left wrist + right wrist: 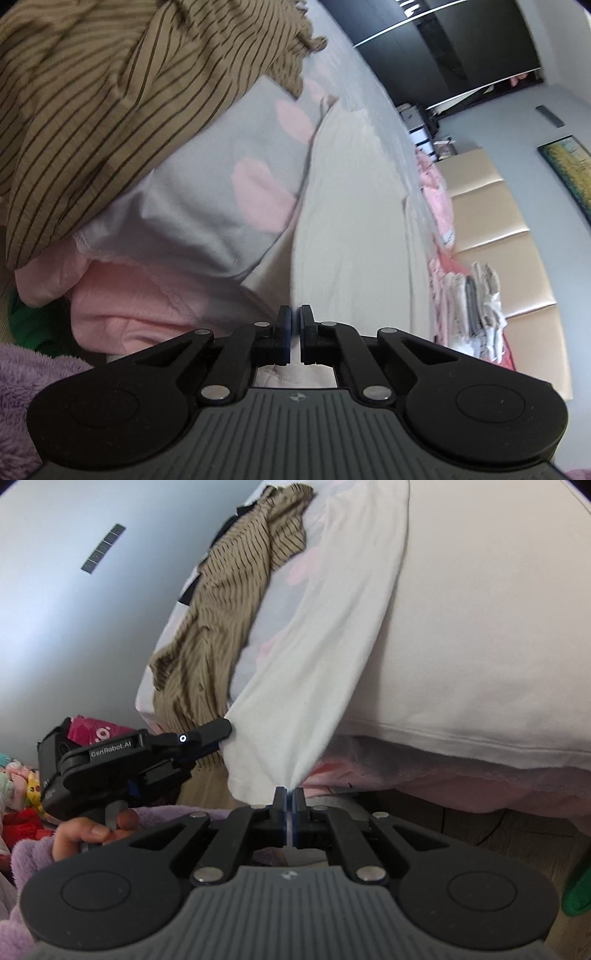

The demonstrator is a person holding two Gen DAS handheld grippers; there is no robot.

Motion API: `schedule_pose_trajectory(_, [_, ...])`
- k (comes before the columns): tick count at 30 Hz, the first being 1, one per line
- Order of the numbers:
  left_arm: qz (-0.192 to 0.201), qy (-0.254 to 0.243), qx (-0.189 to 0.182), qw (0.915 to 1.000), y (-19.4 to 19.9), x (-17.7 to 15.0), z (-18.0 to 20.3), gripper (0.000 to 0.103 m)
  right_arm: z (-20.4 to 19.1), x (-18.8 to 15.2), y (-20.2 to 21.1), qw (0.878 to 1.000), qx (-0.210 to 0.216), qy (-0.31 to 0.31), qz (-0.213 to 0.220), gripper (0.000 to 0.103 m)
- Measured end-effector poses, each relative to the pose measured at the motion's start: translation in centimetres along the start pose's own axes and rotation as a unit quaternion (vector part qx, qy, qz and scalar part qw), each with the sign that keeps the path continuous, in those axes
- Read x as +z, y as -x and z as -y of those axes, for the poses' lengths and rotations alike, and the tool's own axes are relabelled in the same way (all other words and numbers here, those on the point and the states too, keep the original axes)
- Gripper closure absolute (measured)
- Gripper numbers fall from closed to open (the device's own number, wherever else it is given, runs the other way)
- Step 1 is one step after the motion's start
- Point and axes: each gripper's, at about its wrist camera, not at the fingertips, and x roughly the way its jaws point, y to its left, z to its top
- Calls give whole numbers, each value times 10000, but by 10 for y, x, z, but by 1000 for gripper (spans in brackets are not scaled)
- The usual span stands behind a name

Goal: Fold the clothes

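1. Step in hand: two tools are gripping one white garment (pixel 306 657) — right tool (pixel 290 794) is pinching its lower edge, left tool (pixel 225 728) its side edge, both clamped tight.
2. Location: the garment is hanging over the bed (pixel 498 609), beside one striped brown garment (pixel 225 602).
3. Next move, judged — likely calling for spreading the cloth flat, tension kept even.

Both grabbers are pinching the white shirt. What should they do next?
Probably lift and pull apart, to stretch the white shirt flat. The right gripper and left gripper each pinch its near edge, close together, so the cloth between hangs bunched.
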Motion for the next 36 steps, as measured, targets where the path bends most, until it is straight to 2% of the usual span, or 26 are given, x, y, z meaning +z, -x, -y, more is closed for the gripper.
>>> schedule_pose_trajectory(4, [-189, 44, 367, 9991, -13, 4, -6, 101, 3, 0, -10, 9998, -198, 46, -77, 100])
schedule_pose_trajectory(6, [-137, 21, 482, 9987, -14, 5, -7, 101, 4, -1, -14, 9994, -323, 83, -112, 100])
schedule_pose_trajectory(7, [-93, -15, 530, 9986, -13, 6, -6, 100, 4, -1, -15, 9990, -411, 108, -133, 96])
schedule_pose_trajectory(9, [45, -244, 716, 9971, -12, 6, -1, 94, 6, -1, -14, 9985, -526, 117, -136, 95])
schedule_pose_trajectory(10, [114, -388, 803, 9959, -11, 5, 3, 92, 6, -1, -14, 9982, -579, 118, -135, 93])
schedule_pose_trajectory(13, [269, -887, 936, 9913, -12, 5, 15, 89, 8, -1, -11, 9973, -717, 145, -35, 74])
schedule_pose_trajectory(15, [305, -1361, 1090, 9842, -15, 2, 27, 76, 8, -1, -10, 9965, -809, 203, 38, 74])
schedule_pose_trajectory(18, [339, -2006, 1296, 9705, -20, -3, 43, 63, 9, 0, -9, 9951, -937, 302, 134, 74])
schedule_pose_trajectory(20, [358, -2322, 1464, 9609, -23, -6, 49, 61, 10, 2, -9, 9947, -956, 320, 183, 74])
schedule_pose_trajectory(24, [214, -2511, 1685, 9529, -32, -7, 48, 62, 12, 5, -8, 9965, -748, 288, 226, 73])
schedule_pose_trajectory(28, [62, -2657, 1702, 9489, -41, -7, 47, 63, 8, 8, -7, 9960, -698, 454, 325, 73])
schedule_pose_trajectory(31, [-46, -2703, 1707, 9475, -46, -8, 45, 70, 6, 10, -6, 9954, -701, 512, 399, 73])
schedule_pose_trajectory(34, [-65, -2774, 1583, 9476, -43, -10, 47, 89, 8, 13, -5, 9952, -731, 482, 448, 73])
schedule_pose_trajectory(36, [-19, -2914, 1550, 9440, -40, -13, 55, 91, 8, 16, -4, 9947, -784, 469, 480, 73])
